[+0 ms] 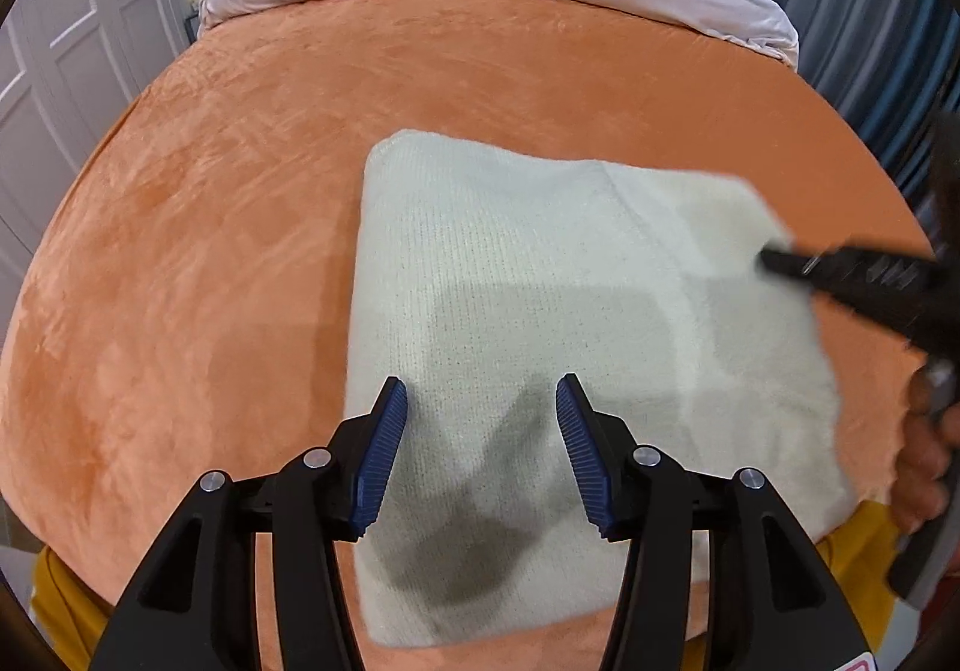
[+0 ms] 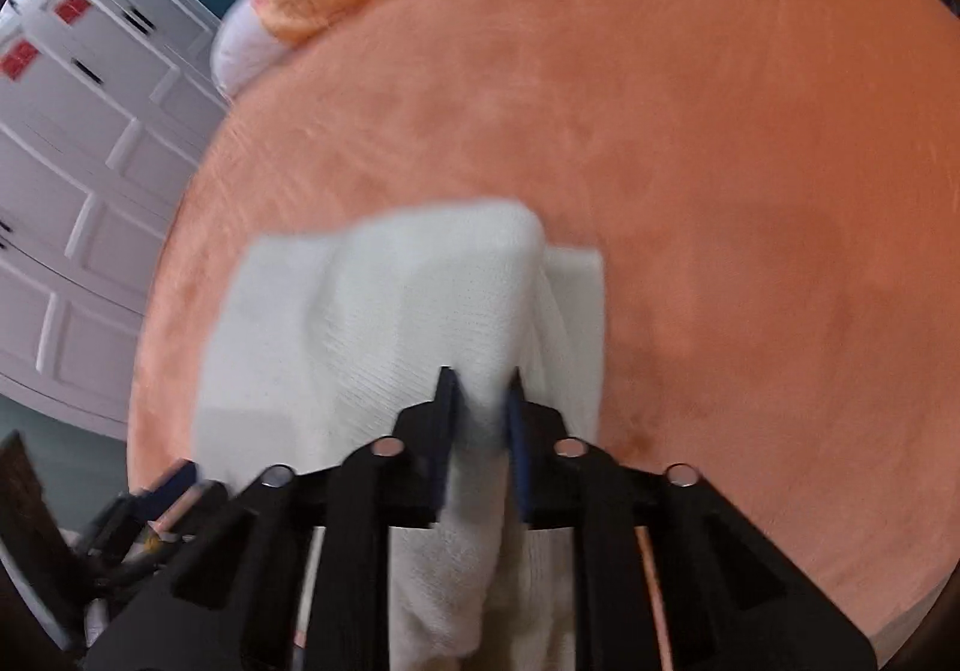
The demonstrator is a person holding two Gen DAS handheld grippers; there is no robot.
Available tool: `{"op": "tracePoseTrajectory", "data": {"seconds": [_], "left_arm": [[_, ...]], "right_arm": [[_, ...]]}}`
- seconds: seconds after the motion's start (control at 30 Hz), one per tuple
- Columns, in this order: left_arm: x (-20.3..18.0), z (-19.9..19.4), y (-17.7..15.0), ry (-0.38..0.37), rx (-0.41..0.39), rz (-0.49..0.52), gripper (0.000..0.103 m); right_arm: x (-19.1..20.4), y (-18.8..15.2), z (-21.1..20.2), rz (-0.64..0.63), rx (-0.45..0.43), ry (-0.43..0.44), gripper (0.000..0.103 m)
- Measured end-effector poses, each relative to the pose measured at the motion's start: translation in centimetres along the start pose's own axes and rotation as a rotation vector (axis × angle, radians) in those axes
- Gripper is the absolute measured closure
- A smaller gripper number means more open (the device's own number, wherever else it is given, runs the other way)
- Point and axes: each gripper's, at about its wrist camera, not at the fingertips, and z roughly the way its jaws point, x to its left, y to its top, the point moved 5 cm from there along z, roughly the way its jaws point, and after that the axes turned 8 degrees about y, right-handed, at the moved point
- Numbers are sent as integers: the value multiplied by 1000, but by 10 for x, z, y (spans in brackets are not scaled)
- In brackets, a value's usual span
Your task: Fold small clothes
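The cream knit (image 1: 540, 311) lies part-folded on the orange bed (image 1: 240, 191) near its front edge, so both hands can reach it without stretching. The right tongs (image 2: 480, 389) are clenched on a bunched fold of the knit and hold it lifted above the flat layer, probably to carry that side across. The left tongs (image 1: 480, 401) hang released over the near part of the knit with nothing between them, likely ready to pin or take an edge

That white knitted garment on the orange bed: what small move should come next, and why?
Probably the right hand-held gripper carries its pinched edge further across the white garment and lays it down. It is shut on a raised fold, while the left hand-held gripper hangs open above the cloth, holding nothing.
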Motion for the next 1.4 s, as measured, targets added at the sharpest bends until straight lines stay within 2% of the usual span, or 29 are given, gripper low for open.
{"op": "tracePoseTrajectory", "data": {"seconds": [0.03,0.1,0.13,0.2,0.23,0.3,0.4,0.57,0.67,0.7,0.77,0.8,0.83,0.9,1.07,1.27,1.37,1.4], "left_arm": [[-2,2,0,10,-2,7,51],[-4,4,-2,24,-11,15,47],[-6,6,-3,35,-14,21,43],[-10,9,-4,57,-25,35,39],[-12,10,-5,75,-30,46,38],[-12,8,-6,87,-31,50,37],[-5,1,-7,56,-14,16,37],[5,-13,-19,1,5,-50,37],[0,-15,-29,1,18,-46,37],[-1,-14,-33,9,27,-42,37],[-1,-12,-37,16,37,-38,37],[0,-11,-39,21,38,-38,37],[0,-9,-41,26,42,-36,37],[2,-1,-47,35,61,-39,35],[2,-1,-52,55,59,-38,34],[1,-2,-55,64,56,-31,34],[0,-3,-55,71,53,-26,34],[-1,-3,-56,69,54,-26,34]], "right_arm": [[5,5,-10,-1,-40,31,94],[1,8,-12,-7,-65,17,94],[-4,7,-3,-3,-40,-5,94],[-19,-5,30,-20,66,-78,93],[-21,-7,37,-25,77,-79,93],[-15,-6,24,-11,44,-65,93],[6,-15,-18,-44,-30,-51,91],[44,-61,-61,-147,-30,-25,91],[49,-84,-49,-212,22,-53,93],[44,-90,-40,-241,43,-106,100],[21,-94,-26,-254,62,-234,95],[9,-95,-23,-217,65,-224,95],[-5,-95,-22,-138,62,-169,94],[-14,-94,-21,-85,65,-115,93],[2,-98,-28,-129,62,-166,91],[37,-103,-56,-184,-13,-148,91],[37,-104,-36,-223,34,-210,91],[29,-107,-25,-223,70,-242,95]]}}
